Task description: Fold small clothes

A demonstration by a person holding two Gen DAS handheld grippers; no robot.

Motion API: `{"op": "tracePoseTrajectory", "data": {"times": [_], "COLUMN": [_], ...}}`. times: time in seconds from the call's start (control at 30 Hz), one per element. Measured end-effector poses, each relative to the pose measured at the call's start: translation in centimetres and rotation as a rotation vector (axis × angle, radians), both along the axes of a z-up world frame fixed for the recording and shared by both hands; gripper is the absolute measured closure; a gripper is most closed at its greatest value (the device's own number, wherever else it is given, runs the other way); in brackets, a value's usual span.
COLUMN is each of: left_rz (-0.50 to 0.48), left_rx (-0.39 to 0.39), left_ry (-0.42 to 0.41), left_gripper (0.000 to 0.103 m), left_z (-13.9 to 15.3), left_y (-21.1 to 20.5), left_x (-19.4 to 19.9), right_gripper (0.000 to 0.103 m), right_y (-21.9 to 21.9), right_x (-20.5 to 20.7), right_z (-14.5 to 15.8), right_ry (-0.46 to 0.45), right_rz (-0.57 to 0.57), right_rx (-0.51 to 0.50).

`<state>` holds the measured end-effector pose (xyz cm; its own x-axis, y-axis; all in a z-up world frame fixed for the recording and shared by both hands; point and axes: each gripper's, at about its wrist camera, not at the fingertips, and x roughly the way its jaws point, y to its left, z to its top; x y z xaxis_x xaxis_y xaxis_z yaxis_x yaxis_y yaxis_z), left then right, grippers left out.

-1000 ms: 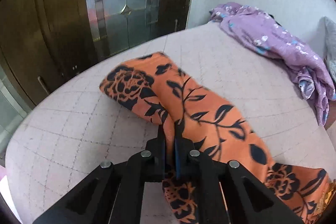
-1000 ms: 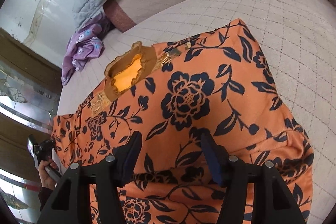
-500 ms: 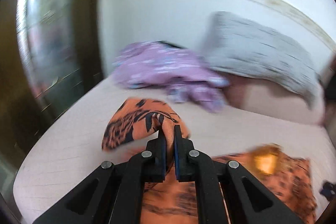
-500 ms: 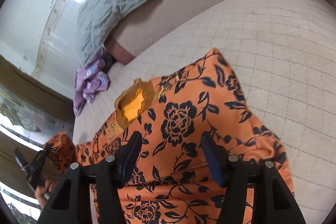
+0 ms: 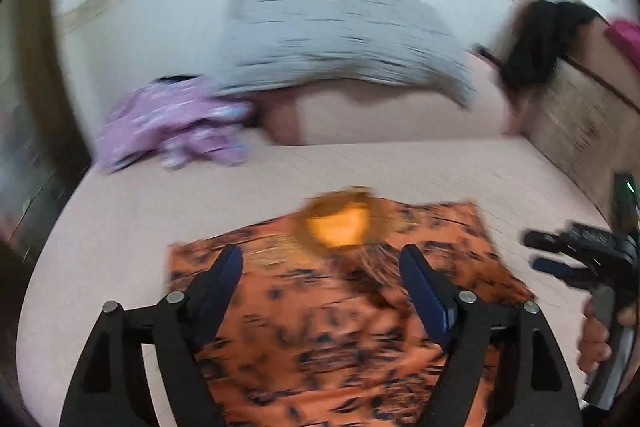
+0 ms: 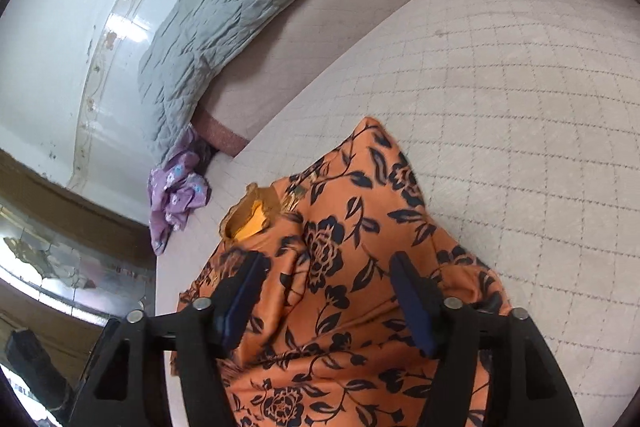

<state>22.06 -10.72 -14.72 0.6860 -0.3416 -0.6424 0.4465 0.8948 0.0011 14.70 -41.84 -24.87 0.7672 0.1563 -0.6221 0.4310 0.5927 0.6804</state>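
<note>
Only left wrist view shows right gripper (image 5: 554, 253), hand (image 5: 600, 335), orange garment (image 5: 320, 327)

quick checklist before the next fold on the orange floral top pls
1. Left tongs let go of the cloth: ok, jaws have just been opening, nothing pinched between them.
2. Right tongs free: ok, jaws wide and just opening further, above the fabric.
3. Orange floral top lying on the mattress with the side folded in: ok.
4. Top smooth: not ok, creases near the right tongs.
5. Purple garment apart from the top: ok.
6. Lower hem position: cannot tell, cut off by the frame.
</note>
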Motion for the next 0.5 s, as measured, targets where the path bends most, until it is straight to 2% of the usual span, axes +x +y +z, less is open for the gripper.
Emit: {"op": "tracePoseTrajectory", "data": {"times": [0.1,0.2,0.27,0.4,0.5], "left_rz": [0.198,0.355,0.428,0.458,0.43], "left_rx": [0.001,0.02,0.08,0.212,0.285], "left_ry": [0.031,0.112,0.156,0.174,0.193], "left_gripper": [0.019,0.019,0.019,0.019,0.019], "left_z": [-1.5,-4.1,-6.1,-8.5,-10.1], "left_y": [5.0,8.3,9.3,9.8,9.4], "left_x": [2.9,5.4,6.8,7.8,8.0], "right_gripper": [0.03,0.03,0.03,0.029,0.026], "right_y": [1.3,2.5,3.4,6.9,11.3], "right_x": [1.4,3.8,5.5,8.7,10.4], "right_z": [-0.5,-1.6,-2.1,-1.7,-0.7], "right_ry": [0.023,0.049,0.06,0.072,0.076], "right_rz": [0.063,0.126,0.153,0.232,0.324], "right_rx": [0.005,0.025,0.011,-0.092,-0.279]}}
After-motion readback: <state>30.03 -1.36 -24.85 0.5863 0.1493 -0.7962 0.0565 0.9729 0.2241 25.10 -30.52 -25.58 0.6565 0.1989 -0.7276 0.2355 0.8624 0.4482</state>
